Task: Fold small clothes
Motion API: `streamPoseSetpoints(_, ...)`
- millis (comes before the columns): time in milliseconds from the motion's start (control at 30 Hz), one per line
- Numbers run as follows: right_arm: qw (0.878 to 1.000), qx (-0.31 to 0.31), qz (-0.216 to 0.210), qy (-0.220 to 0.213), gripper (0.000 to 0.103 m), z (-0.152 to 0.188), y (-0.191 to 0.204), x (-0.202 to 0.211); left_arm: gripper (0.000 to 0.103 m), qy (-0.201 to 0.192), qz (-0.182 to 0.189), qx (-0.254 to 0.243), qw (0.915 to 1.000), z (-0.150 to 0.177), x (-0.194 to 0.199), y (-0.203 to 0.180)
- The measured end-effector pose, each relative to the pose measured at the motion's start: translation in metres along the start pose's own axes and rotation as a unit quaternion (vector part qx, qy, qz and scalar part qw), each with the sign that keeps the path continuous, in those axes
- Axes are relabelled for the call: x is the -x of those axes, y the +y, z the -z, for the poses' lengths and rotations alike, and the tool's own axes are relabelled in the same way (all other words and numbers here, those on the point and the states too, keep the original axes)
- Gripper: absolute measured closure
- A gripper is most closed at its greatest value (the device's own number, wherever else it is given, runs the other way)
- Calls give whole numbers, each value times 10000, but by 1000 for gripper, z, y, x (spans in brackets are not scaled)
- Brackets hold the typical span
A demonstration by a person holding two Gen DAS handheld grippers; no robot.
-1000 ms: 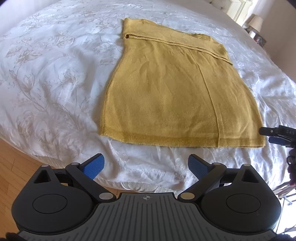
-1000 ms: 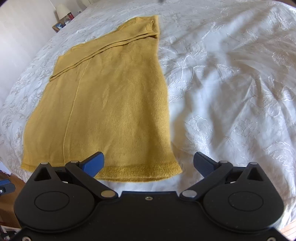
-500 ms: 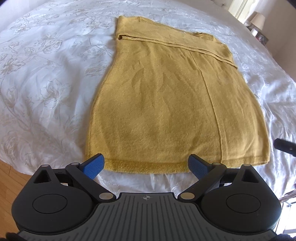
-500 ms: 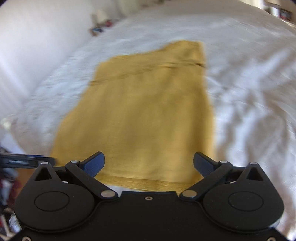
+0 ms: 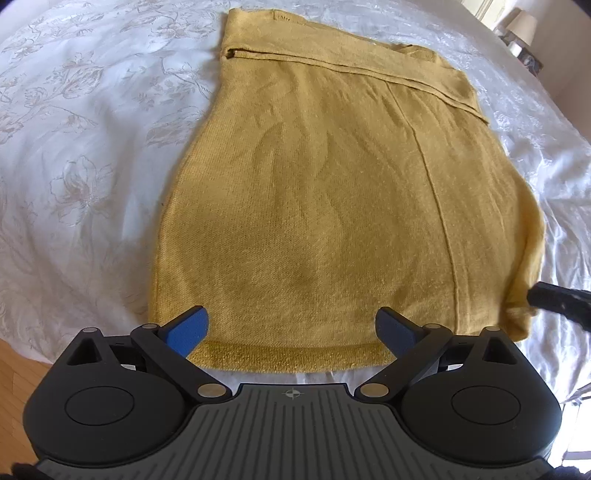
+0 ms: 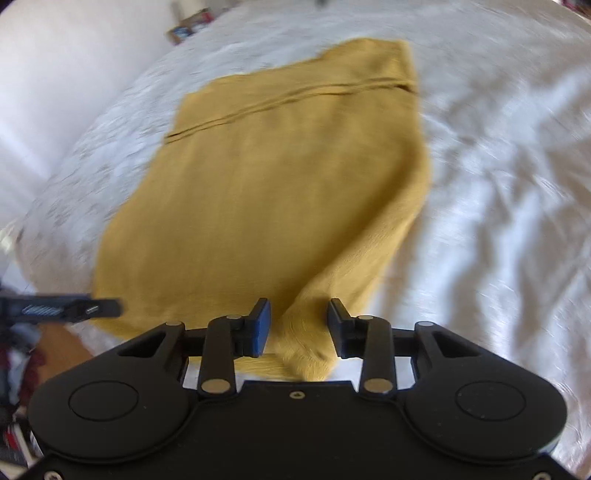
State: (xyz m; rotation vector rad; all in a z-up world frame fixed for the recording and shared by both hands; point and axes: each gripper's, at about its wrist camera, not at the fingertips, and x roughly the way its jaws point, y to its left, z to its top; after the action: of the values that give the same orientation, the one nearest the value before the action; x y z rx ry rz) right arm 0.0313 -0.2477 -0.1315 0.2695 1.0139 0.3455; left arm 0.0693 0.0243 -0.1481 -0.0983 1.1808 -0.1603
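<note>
A mustard-yellow knit garment (image 5: 332, 206) lies flat on the white bed, hem toward me, with a fold line across its top. My left gripper (image 5: 291, 332) hovers open just over the hem's left part, nothing between its blue pads. My right gripper (image 6: 298, 328) is closing its jaws on the hem's right corner (image 6: 306, 339), which bunches into a raised ridge between the pads. From the left wrist view that corner (image 5: 517, 317) stands lifted off the bed beside the right gripper's dark fingertip (image 5: 554, 299). The right wrist view is blurred; the left gripper's finger (image 6: 74, 308) shows at its left edge.
The white embroidered bedspread (image 5: 92, 147) surrounds the garment on all sides. The bed edge and wooden floor (image 5: 18, 369) are at lower left. A lamp and small items (image 5: 521, 29) stand on a bedside table at far right.
Both grippers came in over the hem. The right gripper's jaws went from wide open to narrowed around the right corner, which has risen and bunched. The left stays open.
</note>
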Motion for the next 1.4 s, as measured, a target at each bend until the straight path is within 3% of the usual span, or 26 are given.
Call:
streamPoseSetpoints(100, 9996, 250, -111, 5, 56, 3, 12, 6, 5, 32, 31, 27, 10000, -2, -5, -1)
streamPoseSetpoints(200, 9996, -126, 236, 17, 48, 5, -4, 8, 5, 15, 43, 39, 10000, -4, -7, 0)
streamPoseSetpoints(333, 9969, -639, 454, 67, 47, 6, -33, 13, 5, 7, 7, 58, 10000, -4, -9, 4)
streamPoseSetpoints(600, 9896, -1420, -118, 176, 49, -2, -48, -5, 5, 134, -121, 173, 9997, 5, -10, 19)
streamPoseSetpoints(667, 9844, -1729, -234, 227, 55, -1, -49, -12, 5, 117, -137, 216, 9996, 8, -7, 23)
streamPoseSetpoints(700, 9813, -1889, -275, 233, 69, 0, -50, -15, 5, 109, -146, 235, 9996, 8, -6, 24)
streamPoseSetpoints(733, 9797, -1976, -265, 223, 92, 1, -51, -16, 5, 96, -149, 255, 9995, 9, -5, 25)
streamPoseSetpoints(967, 9824, -1806, 480, 48, 92, 7, -58, 22, 5, -48, -48, 380, 9993, 14, 2, 34)
streamPoseSetpoints(1133, 9755, -1809, 1190, 386, 91, 24, -92, 34, 5, -103, 25, 431, 9990, 18, 3, 40)
streamPoseSetpoints(1233, 9751, -1742, 1304, 431, 84, 26, -100, 33, 5, -153, 65, 428, 9989, 19, 3, 43)
streamPoseSetpoints(1300, 9771, -1754, 1161, 309, 84, 24, -104, 34, 4, -230, 43, 386, 9990, 19, 5, 44)
streamPoseSetpoints(1367, 9784, -1741, 1076, 282, 73, 21, -104, 31, 4, -299, 21, 343, 9990, 19, 6, 47)
streamPoseSetpoints(1400, 9794, -1714, 1026, 297, 60, 18, -104, 29, 4, -319, 13, 330, 9989, 19, 6, 49)
